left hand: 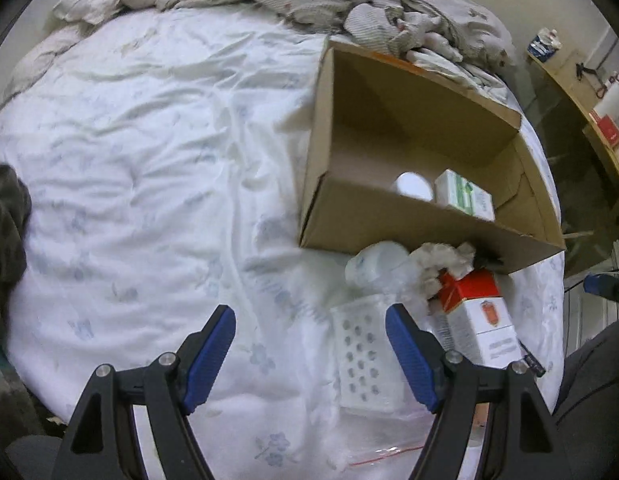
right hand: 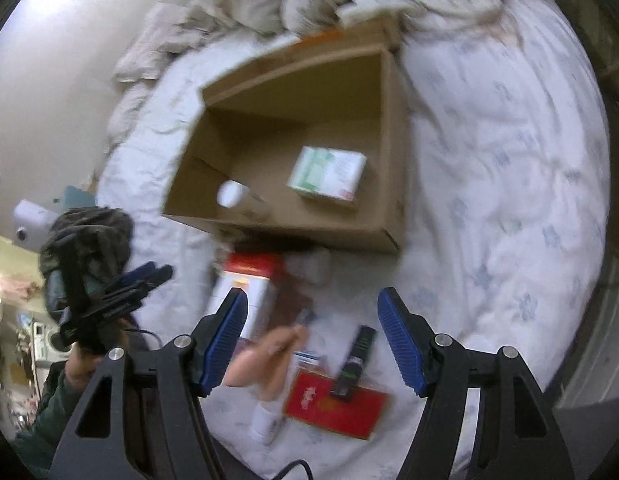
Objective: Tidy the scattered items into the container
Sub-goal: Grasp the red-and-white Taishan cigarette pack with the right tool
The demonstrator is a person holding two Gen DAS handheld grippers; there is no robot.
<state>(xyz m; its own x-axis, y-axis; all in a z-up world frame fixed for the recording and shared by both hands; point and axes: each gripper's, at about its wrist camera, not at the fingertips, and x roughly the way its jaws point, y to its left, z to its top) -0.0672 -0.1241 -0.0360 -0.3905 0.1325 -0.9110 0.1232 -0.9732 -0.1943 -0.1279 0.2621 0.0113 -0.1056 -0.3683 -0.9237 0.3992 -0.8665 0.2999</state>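
Left tongs [left hand: 310, 354] gape over a blurred perforated block [left hand: 365, 364], its base hidden.

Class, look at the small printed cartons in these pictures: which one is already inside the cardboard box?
The green-and-white carton, lying on the floor of the cardboard box beside a white-capped bottle. The red-and-white carton still lies on the bedsheet outside the box's near wall.
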